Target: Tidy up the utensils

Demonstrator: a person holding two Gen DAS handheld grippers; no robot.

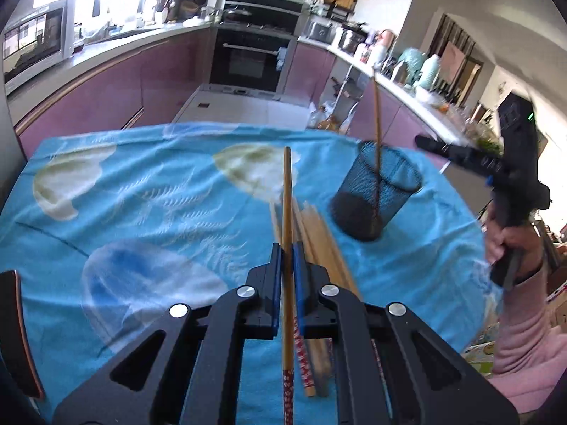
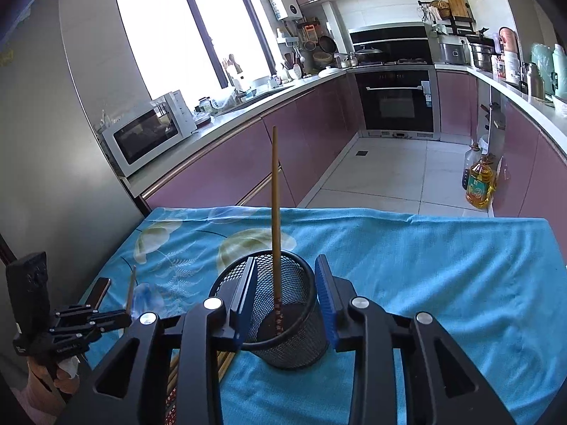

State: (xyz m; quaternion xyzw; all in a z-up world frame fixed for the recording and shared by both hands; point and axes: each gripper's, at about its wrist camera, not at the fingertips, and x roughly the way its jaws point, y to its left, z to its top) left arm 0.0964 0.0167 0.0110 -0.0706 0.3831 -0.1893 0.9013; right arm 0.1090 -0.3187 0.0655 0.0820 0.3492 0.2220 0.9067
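My left gripper point(image 1: 287, 248) is shut on one wooden chopstick point(image 1: 287, 194), held above the blue cloth; its red patterned end points back toward the camera. Under it lies a loose pile of chopsticks point(image 1: 319, 241). To the right stands a black mesh cup point(image 1: 375, 191) with one chopstick point(image 1: 377, 117) upright in it. In the right wrist view my right gripper point(image 2: 286, 260) is open over the mesh cup point(image 2: 294, 340). The chopstick point(image 2: 275, 194) stands free between its blue pads. The left gripper point(image 2: 124, 318) shows at lower left.
A blue patterned cloth point(image 2: 425, 265) covers the table. A phone point(image 2: 101, 292) lies at its left edge. Oil bottles point(image 2: 480, 184) stand on the tiled floor beyond the far edge. Pink cabinets, an oven and a microwave point(image 2: 149, 134) line the kitchen.
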